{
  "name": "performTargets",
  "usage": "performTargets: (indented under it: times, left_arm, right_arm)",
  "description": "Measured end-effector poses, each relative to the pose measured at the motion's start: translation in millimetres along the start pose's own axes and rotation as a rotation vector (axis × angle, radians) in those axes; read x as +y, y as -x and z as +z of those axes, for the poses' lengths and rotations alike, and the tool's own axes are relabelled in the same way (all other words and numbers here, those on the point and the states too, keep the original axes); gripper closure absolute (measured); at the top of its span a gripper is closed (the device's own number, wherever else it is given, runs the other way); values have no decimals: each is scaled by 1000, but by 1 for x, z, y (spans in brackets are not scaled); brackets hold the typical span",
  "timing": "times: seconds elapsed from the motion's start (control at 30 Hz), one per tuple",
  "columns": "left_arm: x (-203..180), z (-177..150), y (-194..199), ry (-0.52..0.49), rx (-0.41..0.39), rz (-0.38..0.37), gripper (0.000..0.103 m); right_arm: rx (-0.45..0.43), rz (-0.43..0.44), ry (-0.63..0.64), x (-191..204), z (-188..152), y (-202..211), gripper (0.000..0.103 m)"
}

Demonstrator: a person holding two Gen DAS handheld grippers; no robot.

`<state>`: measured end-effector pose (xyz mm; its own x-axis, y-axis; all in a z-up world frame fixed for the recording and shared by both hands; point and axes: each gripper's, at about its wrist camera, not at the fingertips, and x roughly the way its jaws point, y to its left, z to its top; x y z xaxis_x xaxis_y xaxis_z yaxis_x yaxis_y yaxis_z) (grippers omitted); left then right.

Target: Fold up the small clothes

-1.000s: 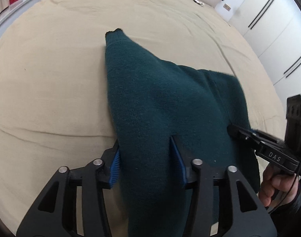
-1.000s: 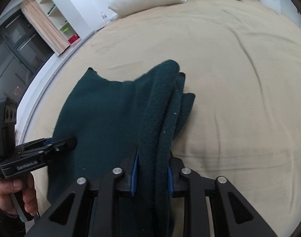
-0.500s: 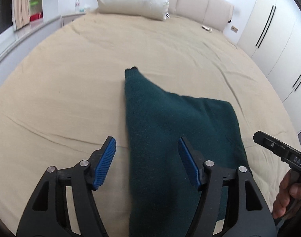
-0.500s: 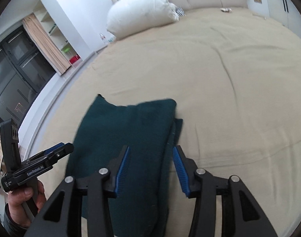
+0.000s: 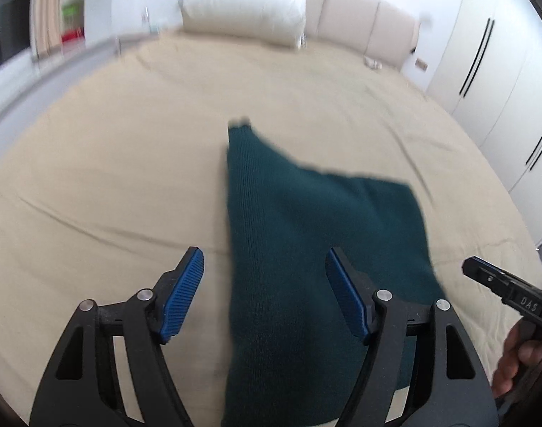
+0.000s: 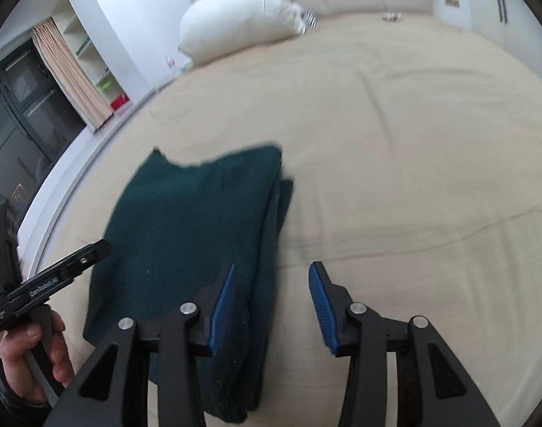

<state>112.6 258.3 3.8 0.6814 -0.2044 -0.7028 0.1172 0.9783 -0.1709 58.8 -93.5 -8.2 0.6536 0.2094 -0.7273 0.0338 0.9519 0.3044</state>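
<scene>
Presently both the left gripper (image 5: 263, 293) and right gripper (image 6: 271, 306), fingers spread and empty, hover over the green sweater (image 5: 306, 235), its long axis running toward the bed's (image 5: 93, 163) head.

The left gripper (image 5: 263, 299) sat at the bottom of the left wrist frame with its blue-padded jaws spread wide and nothing between the pads. The right gripper (image 6: 271, 306) filled the bottom of the right wrist frame, jaws likewise parted and gripping nothing. At the lower left of the right wrist frame, the person's left hand (image 6: 36, 352) was wrapped around its handle. At the lower right edge of the left wrist frame, the right hand (image 5: 516, 359) curled around its own handle.
</scene>
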Motion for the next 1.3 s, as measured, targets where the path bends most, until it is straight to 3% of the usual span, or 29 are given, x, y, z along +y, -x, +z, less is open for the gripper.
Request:
performTargets:
  times: [0.07,0.17,0.3,0.33,0.47,0.6,0.7,0.8,0.97,1.07,1.1,1.3]
  left_arm:
    - [-14,4,40,-51,-142,51,26]
    - [-37,2,110,-125,-366,156,2]
    - [-65,-6,189,-205,-606,278,0]
    - [-74,-7,210,-226,-662,295,0]
    - [-88,-5,269,-265,-740,238,0]
    - [-90,-6,299,-258,-682,166,0]
    - [-95,-14,289,-211,-611,89,0]
    - [-84,-35,259,-152,-447,56,0]
    - [-58,-58,185,-49,-251,85,0]
    - [-44,-69,139,-46,-159,203,0]
    - [-42,-74,130,-46,-136,239,0]
    - [-35,-83,92,-55,-85,261,0]
  right_arm:
    - [-75,-9,21,4,4,26,54]
    - [-240,-35,71,21,9,72,34]
    - [-513,-86,112,40,11,136,0]
    - [-601,-84,117,45,10,158,0]
    - [-792,-114,122,58,8,216,0]
    - [-868,-80,124,67,1,253,0]
    - [-854,-49,140,75,-9,256,0]
    - [-786,-70,162,79,-19,229,0]
    - [-549,-128,152,65,-37,155,0]
    - [-435,-176,139,60,-46,126,0]
    - [-403,-188,143,60,-47,119,0]
    - [-292,-234,174,67,-59,88,0]
